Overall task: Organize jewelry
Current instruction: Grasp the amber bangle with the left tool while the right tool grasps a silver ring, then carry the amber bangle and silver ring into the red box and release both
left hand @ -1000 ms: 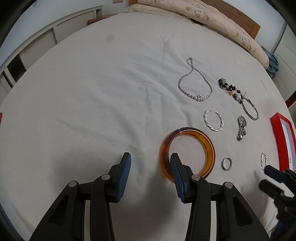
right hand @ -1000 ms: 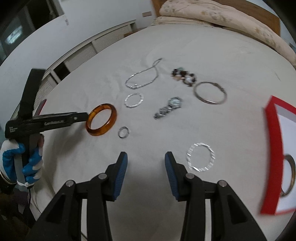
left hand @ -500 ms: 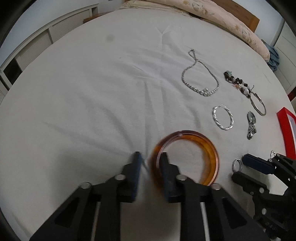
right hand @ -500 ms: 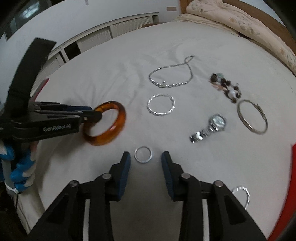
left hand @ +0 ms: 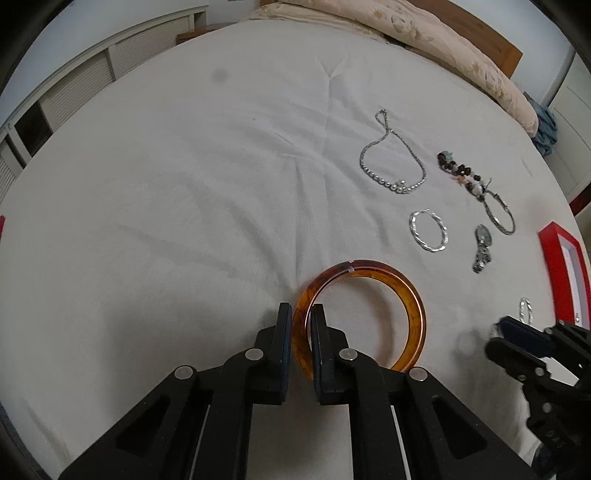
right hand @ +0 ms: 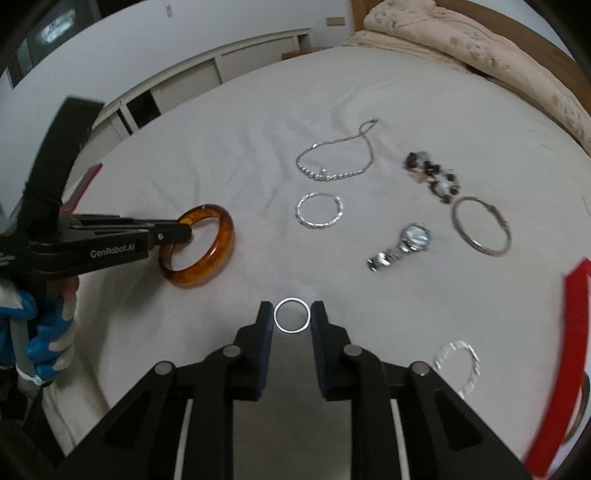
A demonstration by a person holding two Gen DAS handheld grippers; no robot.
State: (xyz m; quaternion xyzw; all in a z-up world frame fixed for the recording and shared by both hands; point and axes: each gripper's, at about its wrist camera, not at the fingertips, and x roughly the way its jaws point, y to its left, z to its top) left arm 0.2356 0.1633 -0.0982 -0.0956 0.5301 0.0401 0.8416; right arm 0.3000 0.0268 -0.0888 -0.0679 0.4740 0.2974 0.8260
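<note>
Left gripper [left hand: 301, 314] at lower centre of the left wrist frame, jaws just closed in and now pinching the near rim of the amber bangle [left hand: 406, 291] between the blue pads; bangle lying on the white bed sheet [left hand: 184, 184], one pad inside the hoop, one outside. Same grip seen from the side at middle left of the right wrist frame, black fingers clamped on the bangle [right hand: 218, 240], with a blue-and-white gloved hand [right hand: 37, 332] around the handle at lower left. Right gripper [right hand: 291, 314] at lower centre of its own frame, jaws narrowed but still apart, a small silver ring [right hand: 291, 315] flat on the sheet between the tips; pads just beside the ring's edges, contact too fine to tell. Spread across the upper right of the sheet: a silver bead necklace [right hand: 332, 166], a twisted silver bangle [right hand: 319, 210], a dark beaded bracelet [right hand: 432, 177], a thin metal hoop bangle [right hand: 480, 230] and a silver wristwatch [right hand: 406, 243]. Another sparkly silver bangle [right hand: 458, 363] at lower right, near a red jewelry box [right hand: 565, 332] at the right edge. Folded floral quilt [right hand: 461, 33] along the top right.
</note>
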